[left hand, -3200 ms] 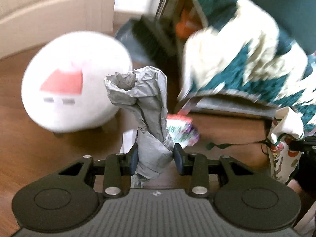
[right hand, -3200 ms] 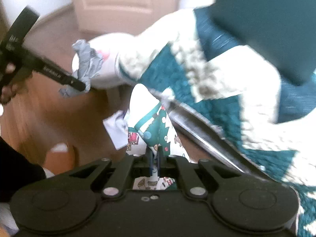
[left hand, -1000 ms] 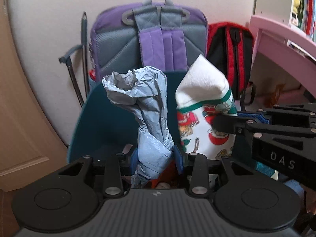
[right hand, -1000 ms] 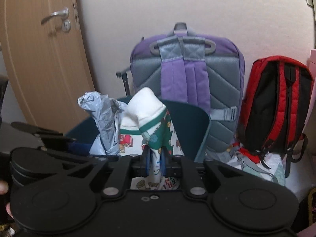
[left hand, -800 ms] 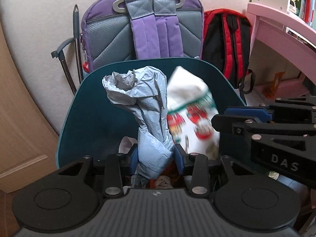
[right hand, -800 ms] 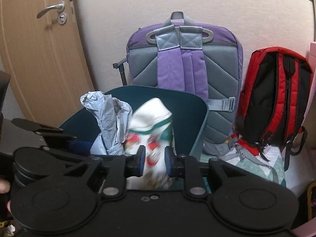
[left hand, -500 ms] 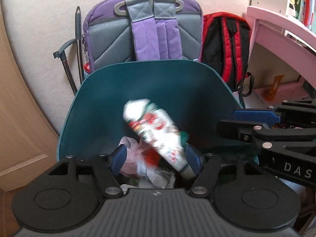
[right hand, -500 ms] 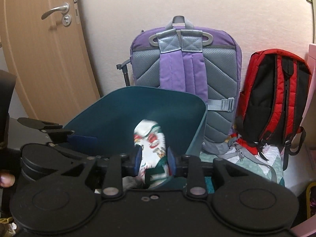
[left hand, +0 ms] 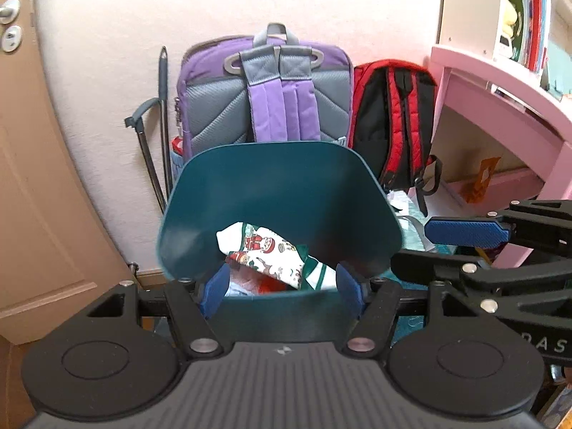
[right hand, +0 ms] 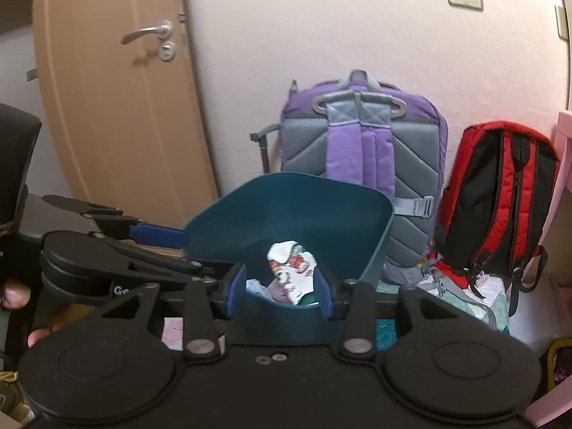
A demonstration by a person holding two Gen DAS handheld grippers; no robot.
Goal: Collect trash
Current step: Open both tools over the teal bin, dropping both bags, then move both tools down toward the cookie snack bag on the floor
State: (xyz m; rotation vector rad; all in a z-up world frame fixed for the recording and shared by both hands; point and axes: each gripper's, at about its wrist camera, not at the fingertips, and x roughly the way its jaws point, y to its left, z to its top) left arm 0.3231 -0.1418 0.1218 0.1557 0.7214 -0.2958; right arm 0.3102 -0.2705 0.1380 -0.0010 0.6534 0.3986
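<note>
A teal trash bin [left hand: 279,186] stands on the floor before the wall; it also shows in the right wrist view [right hand: 286,207]. Inside lies the Christmas-print wrapper [left hand: 271,254], seen in the right wrist view too [right hand: 291,271], on top of other trash. The grey crumpled paper is hidden. My left gripper [left hand: 282,287] is open and empty just above the bin's near rim. My right gripper [right hand: 280,293] is open and empty over the near rim too; its fingers [left hand: 464,232] show at the right of the left wrist view.
A purple and grey backpack [left hand: 264,93] and a red and black backpack [left hand: 393,121] lean on the wall behind the bin. A wooden door [right hand: 118,100] is to the left. A pink desk [left hand: 500,107] stands at the right. A folded grey stand [left hand: 157,136] leans by the wall.
Both grippers carried their trash to the bin and opened. The grey paper and the Christmas-print wrapper dropped into the bin. Both grippers have since pulled back and risen a little.
</note>
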